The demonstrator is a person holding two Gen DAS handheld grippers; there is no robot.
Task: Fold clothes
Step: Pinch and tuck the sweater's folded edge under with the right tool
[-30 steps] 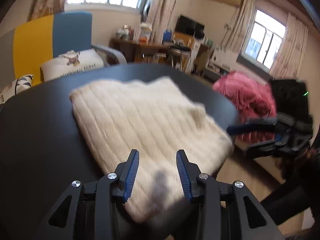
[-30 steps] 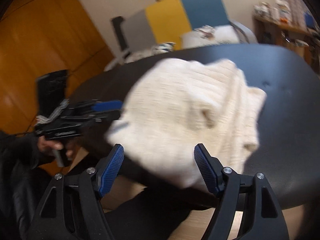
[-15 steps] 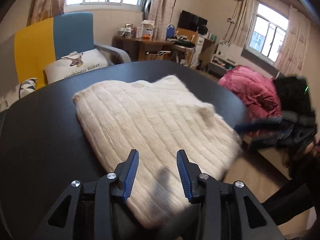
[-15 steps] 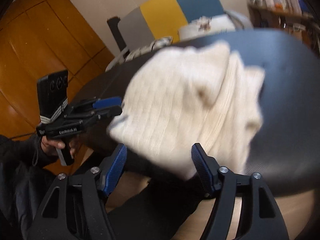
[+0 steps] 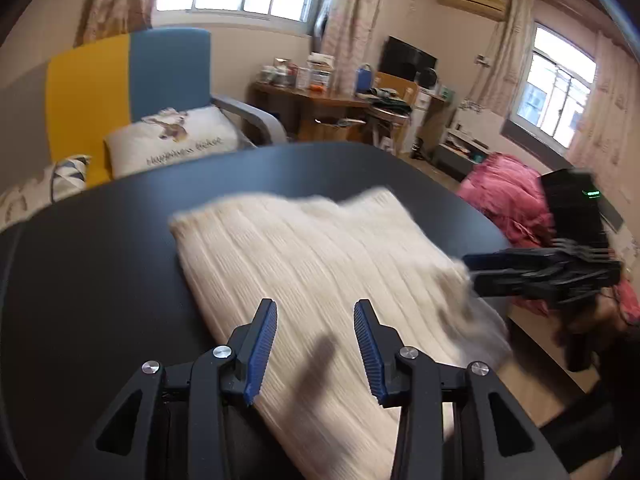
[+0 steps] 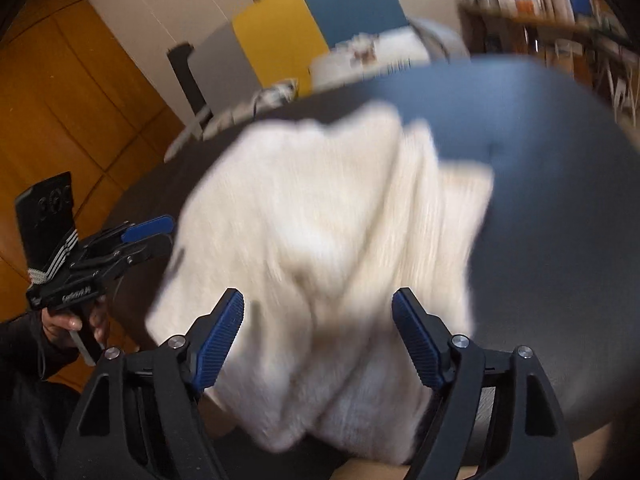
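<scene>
Cream ribbed knit sweater (image 5: 320, 280) lies folded on the dark surface (image 5: 100, 280), soft and floppy I judge, so with my left claw (image 5: 315, 344) and right claw (image 6: 318, 332) both apart and empty, I'd pinch its near edge.

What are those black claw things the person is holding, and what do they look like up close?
Each handheld gripper, left gripper and right gripper, is black plastic with two angular fingers, ribbed blue pads and silver screw heads. Seen side-on, each has a pistol-style handle and a black box on top. The person wears a dark sleeve.
</scene>
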